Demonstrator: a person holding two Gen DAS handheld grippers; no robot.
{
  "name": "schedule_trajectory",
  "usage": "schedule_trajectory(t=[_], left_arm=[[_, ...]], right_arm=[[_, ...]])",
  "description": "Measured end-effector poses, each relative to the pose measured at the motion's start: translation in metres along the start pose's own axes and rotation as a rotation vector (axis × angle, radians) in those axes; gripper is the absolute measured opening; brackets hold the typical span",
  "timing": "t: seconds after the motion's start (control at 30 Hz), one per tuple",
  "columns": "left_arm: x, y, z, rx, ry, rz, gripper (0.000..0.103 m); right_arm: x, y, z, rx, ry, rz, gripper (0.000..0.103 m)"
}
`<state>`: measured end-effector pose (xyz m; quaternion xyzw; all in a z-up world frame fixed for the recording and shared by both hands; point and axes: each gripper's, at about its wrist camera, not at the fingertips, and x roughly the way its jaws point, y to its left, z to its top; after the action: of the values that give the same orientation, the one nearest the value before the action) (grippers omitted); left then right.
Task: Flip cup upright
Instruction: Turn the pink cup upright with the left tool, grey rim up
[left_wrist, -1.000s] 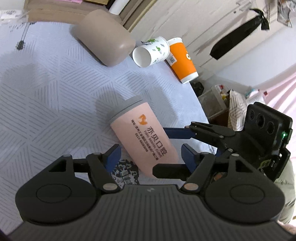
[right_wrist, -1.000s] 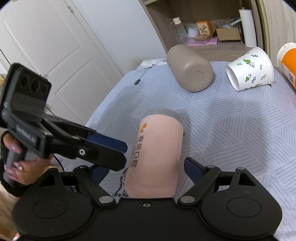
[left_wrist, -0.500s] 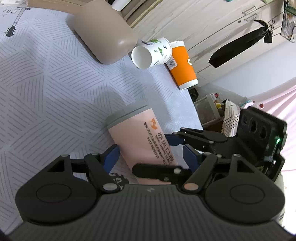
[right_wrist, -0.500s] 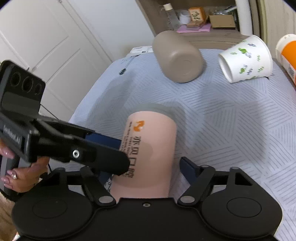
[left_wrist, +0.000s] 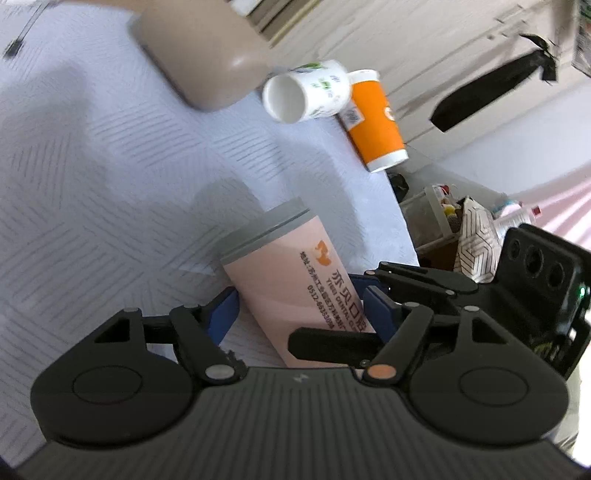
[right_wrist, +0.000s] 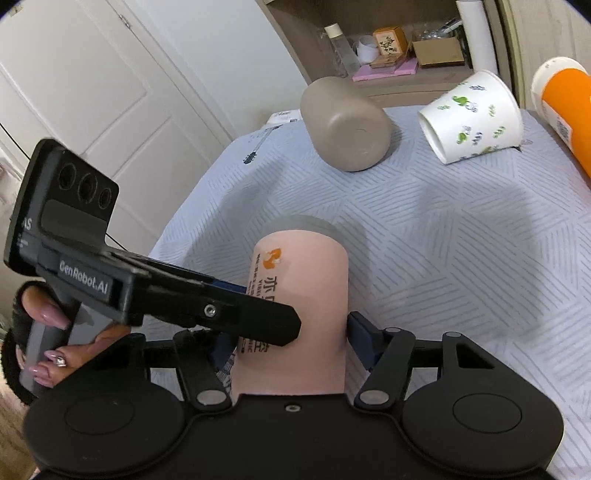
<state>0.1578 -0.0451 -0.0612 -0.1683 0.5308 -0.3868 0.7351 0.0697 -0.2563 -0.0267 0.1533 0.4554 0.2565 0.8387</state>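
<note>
I see a pink cup (left_wrist: 291, 280) with a grey lid end and orange printed lettering, lying tilted on a pale blue patterned tablecloth (left_wrist: 92, 177), its grey end pointing away from both cameras. My left gripper (left_wrist: 299, 306) has its blue-padded fingers set on either side of the cup's body; the right pad looks to be against the cup, while a thin gap shows beside the left pad, so I cannot tell whether it is truly clamped. From the right wrist camera, my right gripper (right_wrist: 288, 341) also straddles the same pink cup (right_wrist: 306, 291) near its lower end, with the right pad touching the cup wall; the other pad is hidden behind the left gripper's black finger, which crosses in front of the cup, so I cannot tell its grip either. A hand (right_wrist: 51, 332) with painted nails holds the left gripper's handle. Farther back on the cloth lie a taupe cup (right_wrist: 347, 125) on its side, a white cup with green leaf prints (right_wrist: 476, 118) on its side, and an orange cup (left_wrist: 375, 122) beside it.
</note>
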Motion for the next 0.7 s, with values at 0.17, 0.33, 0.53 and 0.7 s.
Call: schedule_trajectory(t=[0.17, 0.33, 0.53, 0.7], left_arm=[[-0.006, -0.018, -0.007, 0.088, -0.037, 0.016, 0.067], [-0.013, -0.041, -0.023, 0.232, -0.094, 0.059, 0.066], [-0.026, -0.062, -0.045, 0.413, -0.154, 0.080, 0.061], [-0.040, -0.069, -0.055, 0.488, -0.184, 0.087, 0.058]], right_arm=[[-0.013, 0.004, -0.009, -0.054, -0.039, -0.008, 0.069], [-0.023, 0.014, -0.021, -0.174, -0.092, -0.035, 0.069], [-0.037, 0.027, -0.036, -0.267, -0.148, -0.082, 0.069], [-0.037, 0.036, -0.043, -0.256, -0.191, -0.107, 0.069]])
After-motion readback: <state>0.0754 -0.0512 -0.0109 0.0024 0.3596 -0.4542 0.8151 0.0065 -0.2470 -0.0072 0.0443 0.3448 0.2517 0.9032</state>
